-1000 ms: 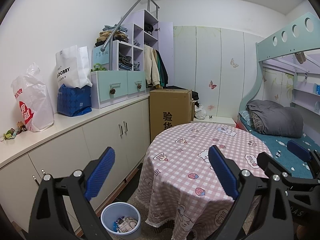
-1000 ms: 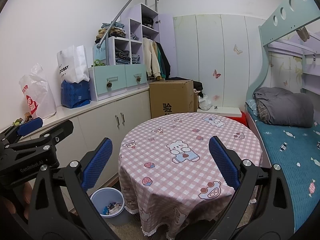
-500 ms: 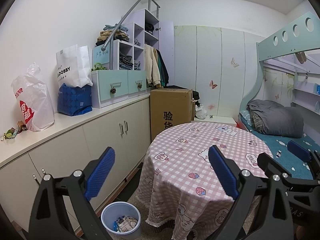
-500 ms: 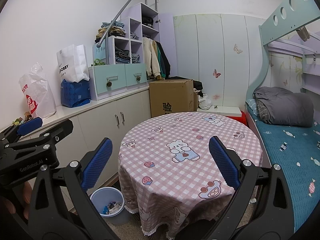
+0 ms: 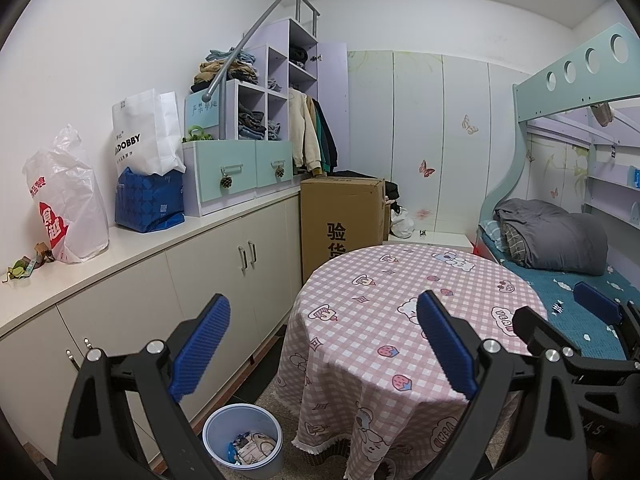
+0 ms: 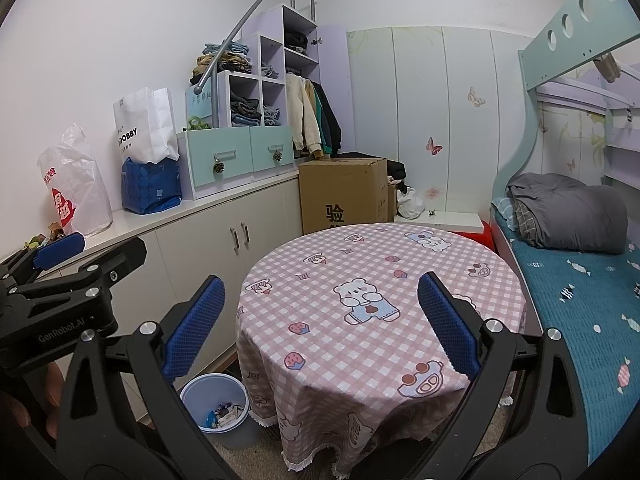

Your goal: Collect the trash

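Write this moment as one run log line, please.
left gripper: open, holds nothing | right gripper: open, holds nothing | bin: on floor beside table, trash inside

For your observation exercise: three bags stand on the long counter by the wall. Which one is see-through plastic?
The crinkled plastic bag with red print, at the counter's near end. The white DOBBY bag and the blue bag beneath it are opaque.

Almost nothing changes: both views drift only a hair, the round pink-checked tabletop [image 6: 380,300] and pale blue plastic trash bin [image 6: 218,408] shifting minutely in frame.
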The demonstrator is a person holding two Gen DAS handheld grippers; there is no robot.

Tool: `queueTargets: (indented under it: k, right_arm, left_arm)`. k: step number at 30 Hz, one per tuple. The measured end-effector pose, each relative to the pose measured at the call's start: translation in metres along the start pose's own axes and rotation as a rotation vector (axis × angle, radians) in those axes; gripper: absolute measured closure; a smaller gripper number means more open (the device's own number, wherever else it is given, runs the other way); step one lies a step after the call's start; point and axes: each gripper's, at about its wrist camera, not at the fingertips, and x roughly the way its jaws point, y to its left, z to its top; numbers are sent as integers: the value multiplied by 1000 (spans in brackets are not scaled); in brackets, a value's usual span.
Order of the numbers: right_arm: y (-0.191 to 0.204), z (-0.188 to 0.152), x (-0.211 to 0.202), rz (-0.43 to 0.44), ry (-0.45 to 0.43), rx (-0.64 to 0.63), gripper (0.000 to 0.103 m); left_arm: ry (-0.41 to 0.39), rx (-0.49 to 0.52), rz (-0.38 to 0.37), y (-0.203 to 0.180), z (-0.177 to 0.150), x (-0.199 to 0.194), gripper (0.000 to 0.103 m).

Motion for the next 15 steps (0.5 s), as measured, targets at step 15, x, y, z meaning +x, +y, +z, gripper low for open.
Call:
queueTargets:
  k: [15]
  right_arm:
    - [0, -2, 2, 1, 3, 0, 8]
  left_arm:
    - [0, 0, 0, 0, 0, 0, 10]
